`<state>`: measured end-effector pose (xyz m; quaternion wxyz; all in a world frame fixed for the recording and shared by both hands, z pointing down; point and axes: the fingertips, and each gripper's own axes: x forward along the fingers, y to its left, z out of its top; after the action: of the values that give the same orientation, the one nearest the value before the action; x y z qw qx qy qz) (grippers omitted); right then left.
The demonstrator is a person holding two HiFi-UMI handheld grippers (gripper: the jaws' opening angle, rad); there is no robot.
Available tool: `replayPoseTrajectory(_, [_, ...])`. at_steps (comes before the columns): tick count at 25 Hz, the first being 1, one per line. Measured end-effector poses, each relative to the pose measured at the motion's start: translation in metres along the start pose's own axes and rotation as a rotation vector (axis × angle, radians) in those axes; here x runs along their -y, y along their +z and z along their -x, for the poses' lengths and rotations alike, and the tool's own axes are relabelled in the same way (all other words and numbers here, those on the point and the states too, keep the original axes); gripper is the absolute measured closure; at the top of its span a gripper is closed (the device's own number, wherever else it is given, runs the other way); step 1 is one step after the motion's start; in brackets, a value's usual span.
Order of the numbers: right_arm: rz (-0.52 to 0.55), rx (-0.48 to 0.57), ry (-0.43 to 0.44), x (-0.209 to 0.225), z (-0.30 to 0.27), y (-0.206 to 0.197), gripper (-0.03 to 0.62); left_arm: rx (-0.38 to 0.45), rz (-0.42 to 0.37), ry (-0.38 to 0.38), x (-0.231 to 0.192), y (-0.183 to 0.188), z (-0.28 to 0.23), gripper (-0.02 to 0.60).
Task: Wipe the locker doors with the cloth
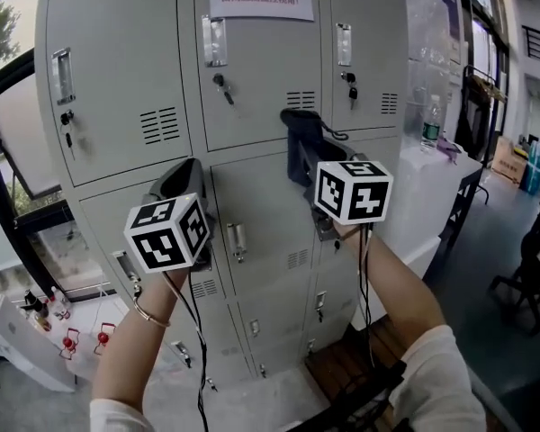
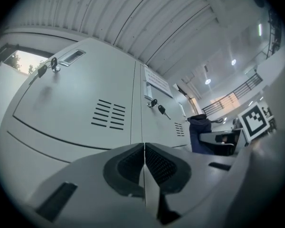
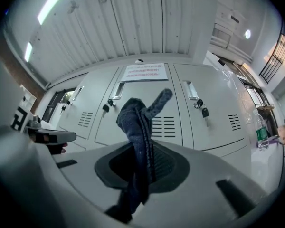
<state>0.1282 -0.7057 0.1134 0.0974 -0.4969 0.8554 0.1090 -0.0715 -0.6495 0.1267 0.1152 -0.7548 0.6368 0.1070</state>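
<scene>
Right tongs: clamped on the cloth; the dark blue fabric stood pinched between the two pads, its free end poking up and forward past the tips

Left tongs: pressed together with nothing between them; held lower and to the left of the right tongs in the head view, in front of the lower-left door

Where the cloth was: at the tip of the right tongs, near the bottom edge of the upper middle locker door; whether it already touched the metal could not be told

Deciding relation: the door lay straight ahead of the right tongs, along the line of the jaws; the cloth's long axis ran up and towards that panel, so it would meet the door first

Nearer hand: the right, judged from the head view; the left tongs carried nothing to wipe with

Next move, as a guess: a short push forward to lay the cloth flat, clear of the key hanging on that door
</scene>
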Motion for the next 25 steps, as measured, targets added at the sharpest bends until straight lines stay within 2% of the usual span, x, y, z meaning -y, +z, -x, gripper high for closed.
replayPoseTrajectory(5, [0.008, -0.043, -0.009, -0.035, 0.033, -0.058, 0.545, 0.035, 0.010, -0.035, -0.001, -0.028, 0.036, 0.572])
replayPoseTrajectory(8, [0.015, -0.054, -0.046, -0.049, 0.055, -0.083, 0.545, 0.051, 0.032, -0.010, -0.008, -0.045, 0.059, 0.572])
replayPoseTrajectory(11, [0.037, -0.066, -0.087, -0.064, 0.073, -0.102, 0.545, 0.028, 0.073, 0.036, -0.021, -0.070, 0.079, 0.572])
replayPoseTrajectory(15, [-0.010, -0.076, -0.103, -0.080, 0.088, -0.120, 0.546, -0.019, 0.137, 0.105, -0.043, -0.104, 0.096, 0.572])
replayPoseTrajectory(19, [-0.037, -0.103, -0.098, -0.090, 0.094, -0.135, 0.546, -0.020, 0.128, 0.145, -0.052, -0.117, 0.111, 0.572])
replayPoseTrajectory(25, [-0.046, -0.115, -0.076, -0.096, 0.093, -0.138, 0.546, -0.040, 0.104, 0.142, -0.045, -0.121, 0.117, 0.572])
